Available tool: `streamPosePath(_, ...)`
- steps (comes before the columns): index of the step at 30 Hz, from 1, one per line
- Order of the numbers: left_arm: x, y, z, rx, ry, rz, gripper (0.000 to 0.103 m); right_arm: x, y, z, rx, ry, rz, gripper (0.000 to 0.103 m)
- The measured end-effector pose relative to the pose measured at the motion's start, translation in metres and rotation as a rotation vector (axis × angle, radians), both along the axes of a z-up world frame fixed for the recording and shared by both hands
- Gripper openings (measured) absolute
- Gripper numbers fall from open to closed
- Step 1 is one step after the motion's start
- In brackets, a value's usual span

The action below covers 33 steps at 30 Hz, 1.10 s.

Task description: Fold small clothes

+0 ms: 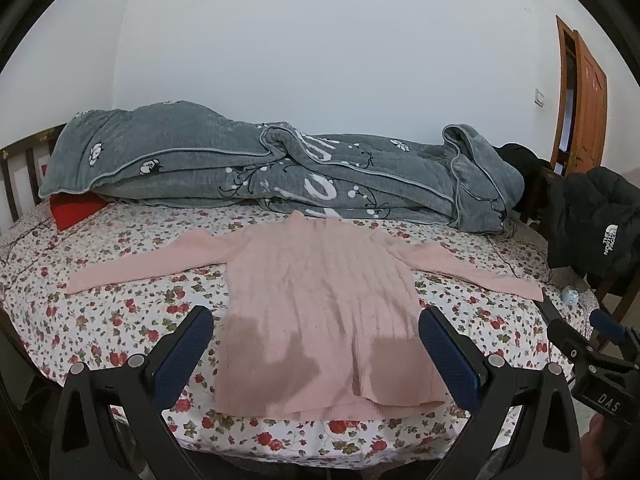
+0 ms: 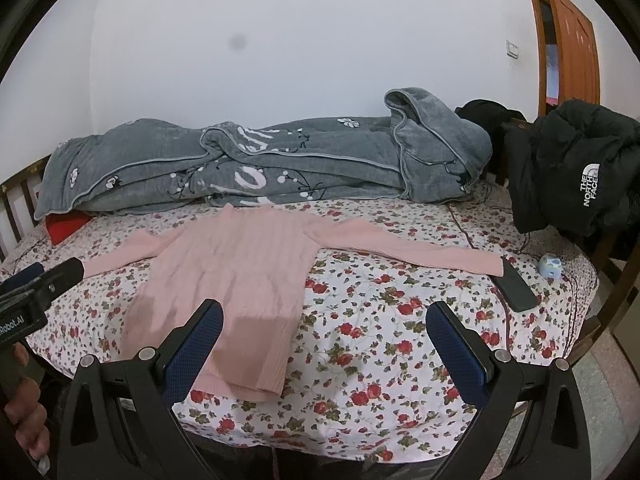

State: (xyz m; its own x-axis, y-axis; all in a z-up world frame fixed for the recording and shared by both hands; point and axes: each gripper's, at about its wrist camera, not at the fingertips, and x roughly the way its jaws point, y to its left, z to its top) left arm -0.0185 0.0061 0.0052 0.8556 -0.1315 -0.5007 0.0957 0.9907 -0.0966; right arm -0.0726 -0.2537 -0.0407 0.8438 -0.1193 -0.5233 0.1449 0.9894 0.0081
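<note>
Pink sweater (image 1: 320,300) flat — both grippers (fingers apart) above

Sweater (image 1: 316,304) on bed (image 1: 120,312), quilt (image 1: 280,168) behind

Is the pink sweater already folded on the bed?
No, the pink sweater lies flat on the bed with both sleeves spread out.

One pink ribbed knit sweater (image 1: 316,304), one grey quilted flower-print duvet (image 1: 256,168), one black puffer jacket (image 2: 576,176), one black flat phone (image 2: 516,286), two blue-padded grippers.
</note>
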Motion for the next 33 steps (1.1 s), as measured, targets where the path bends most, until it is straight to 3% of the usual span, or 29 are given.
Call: streamPosePath(33, 0.0005, 0.0094, -0.0014, -0.016, -0.001, 0.019, 0.103, -0.0053, 0.0031, -0.0005, 0.012, -0.015, -0.010, 0.100)
